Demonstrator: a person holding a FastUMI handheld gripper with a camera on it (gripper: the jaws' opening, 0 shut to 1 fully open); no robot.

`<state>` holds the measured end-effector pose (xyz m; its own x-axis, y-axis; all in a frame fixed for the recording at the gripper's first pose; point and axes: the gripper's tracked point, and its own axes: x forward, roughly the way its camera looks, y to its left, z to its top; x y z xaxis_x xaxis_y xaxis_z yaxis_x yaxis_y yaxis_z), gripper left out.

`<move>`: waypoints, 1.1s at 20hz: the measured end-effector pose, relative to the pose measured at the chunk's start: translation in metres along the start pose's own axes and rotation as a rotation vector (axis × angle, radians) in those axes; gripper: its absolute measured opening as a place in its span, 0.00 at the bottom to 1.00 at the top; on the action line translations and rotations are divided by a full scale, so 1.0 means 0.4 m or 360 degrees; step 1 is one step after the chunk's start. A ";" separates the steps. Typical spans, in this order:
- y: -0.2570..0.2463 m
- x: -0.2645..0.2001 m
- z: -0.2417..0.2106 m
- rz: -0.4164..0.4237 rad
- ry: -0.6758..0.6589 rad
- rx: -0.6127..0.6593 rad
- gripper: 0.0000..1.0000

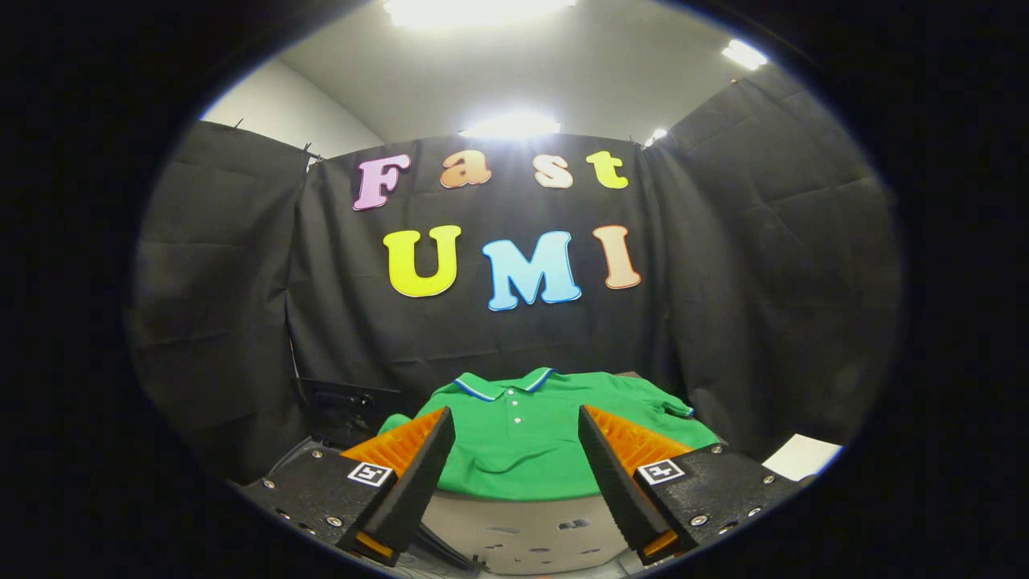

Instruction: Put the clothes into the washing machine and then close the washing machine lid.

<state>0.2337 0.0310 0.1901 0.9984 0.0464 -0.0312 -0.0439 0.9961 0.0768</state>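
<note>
I see my gripper [514, 422] with its fingers spread wide apart, holding nothing; the tips hang in the air above the near part of a green polo shirt [522, 438], and I cannot tell how high above it they sit. The shirt lies flat just ahead of the fingers and between them, collar pointing away from me, buttons running down its middle; one short sleeve [671, 406] shows beyond the right finger, while the other sleeve is mostly hidden behind the left finger. The shirt rests on a pale rounded surface [522, 523] whose near edge curves below the fingers; I cannot make out what this surface is, and its sides are cut off by the gripper body. Beyond the left finger a dark piece of equipment [346, 410] stands against the black cloth wall [241, 281]; it is too dim to identify. To the right of the right finger a white sheet or corner [800, 457] pokes in, mostly cut off. Bright ceiling lights [510, 125] glare above the cloth.
</note>
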 end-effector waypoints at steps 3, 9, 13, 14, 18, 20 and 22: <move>-0.006 0.088 0.013 0.0020 0.0074 0.0013 0.95; 0.004 0.245 -0.024 0.0089 0.0344 0.0010 0.94; -0.010 0.336 -0.080 0.0101 0.0584 -0.0046 0.94; -0.019 0.353 -0.089 0.0094 0.0622 -0.0048 0.94; -0.016 0.414 -0.136 0.0126 0.0778 -0.0010 0.94; -0.009 0.431 -0.165 0.0170 0.0859 -0.0035 0.94; -0.024 0.435 -0.210 0.0179 0.0973 -0.0105 0.94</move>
<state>0.4051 0.0358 0.1002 0.7880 0.1665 -0.5927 -0.1692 0.9842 0.0514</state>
